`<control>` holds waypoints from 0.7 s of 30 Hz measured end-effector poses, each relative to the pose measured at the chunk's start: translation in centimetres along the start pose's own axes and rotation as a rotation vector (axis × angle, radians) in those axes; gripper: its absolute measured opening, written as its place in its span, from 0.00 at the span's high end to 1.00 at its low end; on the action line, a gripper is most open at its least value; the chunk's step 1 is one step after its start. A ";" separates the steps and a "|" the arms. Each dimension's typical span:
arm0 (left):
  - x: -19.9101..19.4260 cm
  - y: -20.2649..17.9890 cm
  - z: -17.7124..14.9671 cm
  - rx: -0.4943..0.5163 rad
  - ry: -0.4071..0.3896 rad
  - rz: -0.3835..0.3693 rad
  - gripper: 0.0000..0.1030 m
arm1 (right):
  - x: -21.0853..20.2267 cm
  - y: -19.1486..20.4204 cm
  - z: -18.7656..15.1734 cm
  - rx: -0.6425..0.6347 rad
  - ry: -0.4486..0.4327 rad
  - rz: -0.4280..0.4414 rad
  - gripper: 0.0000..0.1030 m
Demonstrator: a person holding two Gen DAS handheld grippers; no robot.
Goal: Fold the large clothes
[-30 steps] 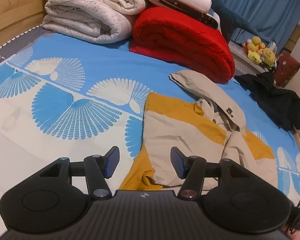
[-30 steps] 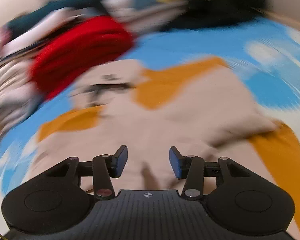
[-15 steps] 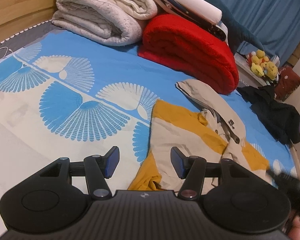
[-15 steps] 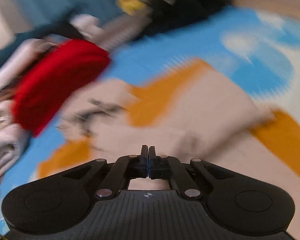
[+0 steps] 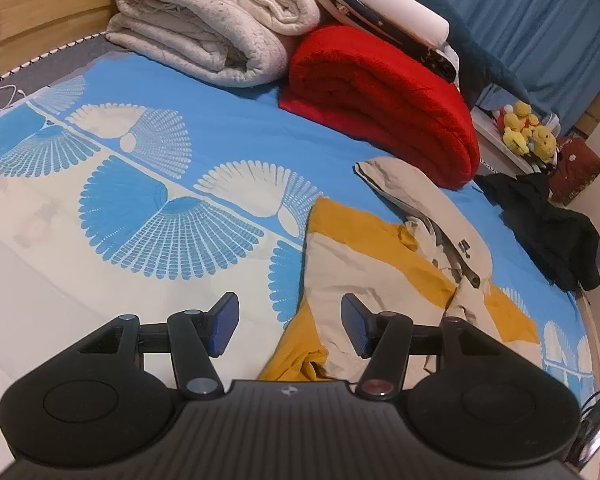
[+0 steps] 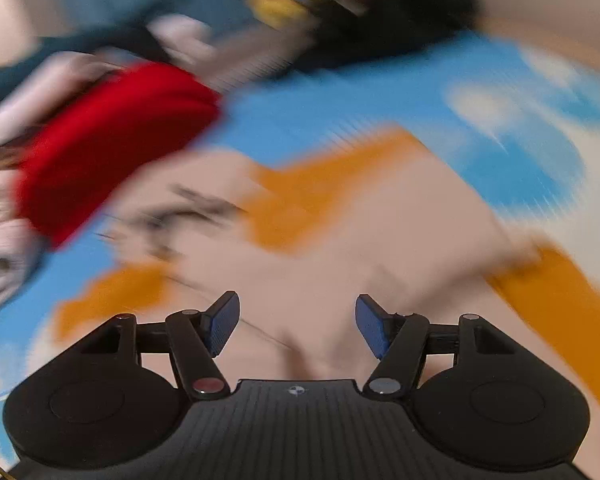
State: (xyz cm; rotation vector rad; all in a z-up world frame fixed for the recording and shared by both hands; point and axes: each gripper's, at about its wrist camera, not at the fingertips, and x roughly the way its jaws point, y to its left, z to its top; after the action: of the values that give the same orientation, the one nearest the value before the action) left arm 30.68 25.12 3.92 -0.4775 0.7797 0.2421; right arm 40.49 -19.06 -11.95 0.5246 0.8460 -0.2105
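A beige and mustard hooded jacket lies partly folded on the blue and white bedsheet, hood toward the red blanket. My left gripper is open and empty, above the jacket's near left edge by a bunched yellow sleeve. The right wrist view is motion-blurred. It shows the jacket spread below my right gripper, which is open and empty over the beige body.
A rolled red blanket and folded white quilts lie at the bed's head. A black garment lies at the right edge. Yellow plush toys sit on a shelf beyond. A wooden headboard is at the left.
My right gripper was open, shut half a second ago, and is open again, still moving over the jacket. My left gripper has shifted slightly, staying open.
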 end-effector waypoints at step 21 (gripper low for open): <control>0.6 0.3 -0.1 -0.008 0.001 0.019 0.40 | -7.6 16.1 -2.4 -0.426 -0.093 0.674 0.70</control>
State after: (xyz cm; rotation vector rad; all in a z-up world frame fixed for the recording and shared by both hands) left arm 30.95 25.34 3.31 -0.4779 0.7848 0.2622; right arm 40.09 -4.33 -1.74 0.3686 0.5606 0.5494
